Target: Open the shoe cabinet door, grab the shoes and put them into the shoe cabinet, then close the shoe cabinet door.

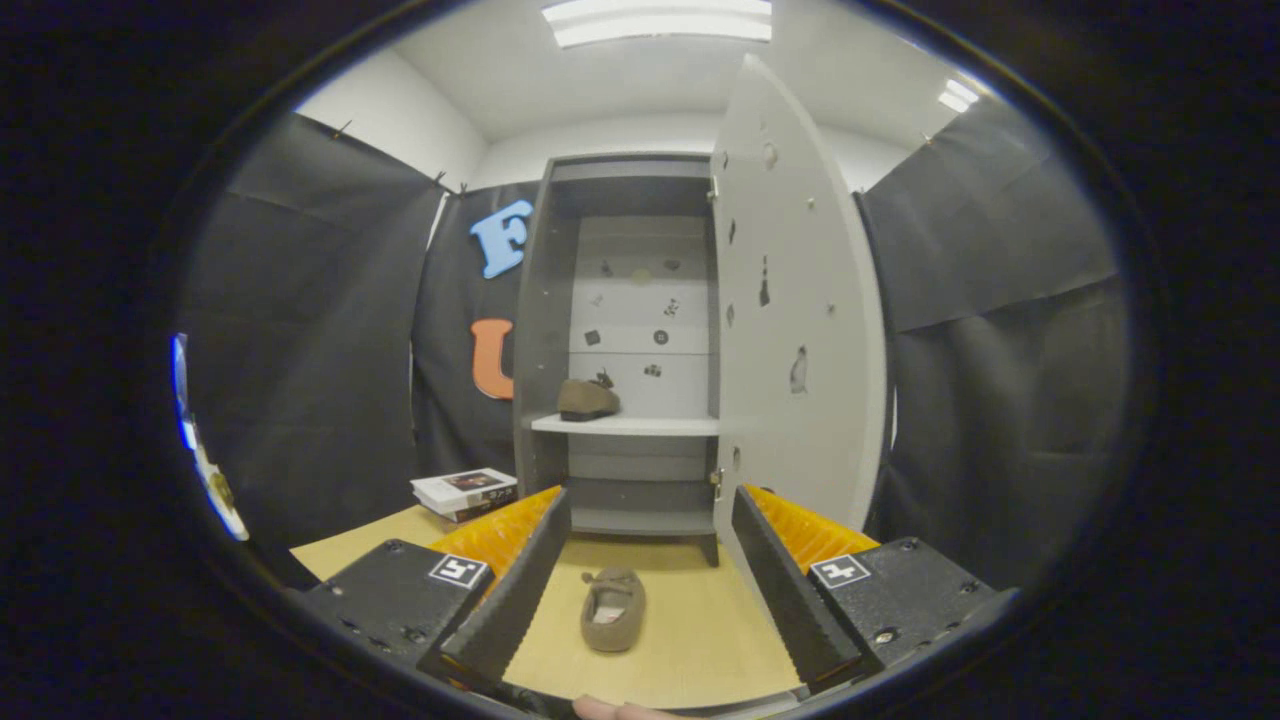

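A: Gripper view: your gripper (650, 590) is spread wide, grasping nothing; one shoe (612, 608) lies on the table (700, 640) between the fingers.
B: And the cabinet (620, 330)?
A: Door (795, 300) open; another shoe (587, 399) sits on its shelf (640, 425).

Gripper (650, 590) — ribbed fingers spread, square-marker blocks, screws, fingertip of a hand (620, 710)

A small stack of books (464, 493) lies on the pale wooden table (690, 640), under lit ceiling lights (657, 20).
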The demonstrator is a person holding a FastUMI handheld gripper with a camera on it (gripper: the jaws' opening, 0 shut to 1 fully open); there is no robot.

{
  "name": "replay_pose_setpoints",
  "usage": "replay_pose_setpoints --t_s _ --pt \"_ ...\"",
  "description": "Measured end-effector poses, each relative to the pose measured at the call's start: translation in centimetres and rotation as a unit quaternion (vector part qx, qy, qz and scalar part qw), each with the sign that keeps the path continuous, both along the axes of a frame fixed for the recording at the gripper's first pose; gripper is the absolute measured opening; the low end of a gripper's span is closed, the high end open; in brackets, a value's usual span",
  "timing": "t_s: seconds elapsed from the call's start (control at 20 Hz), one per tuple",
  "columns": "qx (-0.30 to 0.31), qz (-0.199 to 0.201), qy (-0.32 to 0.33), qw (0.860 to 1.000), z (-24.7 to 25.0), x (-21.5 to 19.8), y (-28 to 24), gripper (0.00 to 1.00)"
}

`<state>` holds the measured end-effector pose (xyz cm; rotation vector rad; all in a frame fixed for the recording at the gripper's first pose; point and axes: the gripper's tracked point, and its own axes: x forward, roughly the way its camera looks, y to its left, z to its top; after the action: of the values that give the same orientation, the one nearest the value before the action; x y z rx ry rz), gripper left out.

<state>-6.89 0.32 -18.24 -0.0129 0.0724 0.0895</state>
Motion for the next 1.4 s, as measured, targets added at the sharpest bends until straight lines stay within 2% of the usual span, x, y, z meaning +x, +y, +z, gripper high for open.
replay_pose_setpoints --t_s 0.15,0.6,0.7,1.0,1.1,1.25,1.35,1.4 --pt "0.008 0.020 0.026 0.999 -3.5 2.4 1.5 1.00" --pt "0.019 0.028 0.132 0.991 -17.0 9.9 5.8 1.00" --pt "0.014 0.017 0.158 0.987 -19.7 11.4 5.6 0.96" --pt "0.050 0.019 0.224 0.973 -24.6 13.7 6.8 0.77" --pt "0.065 0.013 0.250 0.966 -26.4 14.1 6.7 0.65" --pt "0.067 0.018 0.243 0.967 -26.7 15.9 6.7 0.53" --pt "0.064 0.008 0.251 0.966 -28.0 17.3 6.1 0.50" --pt "0.072 0.008 0.257 0.964 -28.7 17.9 6.2 0.45"
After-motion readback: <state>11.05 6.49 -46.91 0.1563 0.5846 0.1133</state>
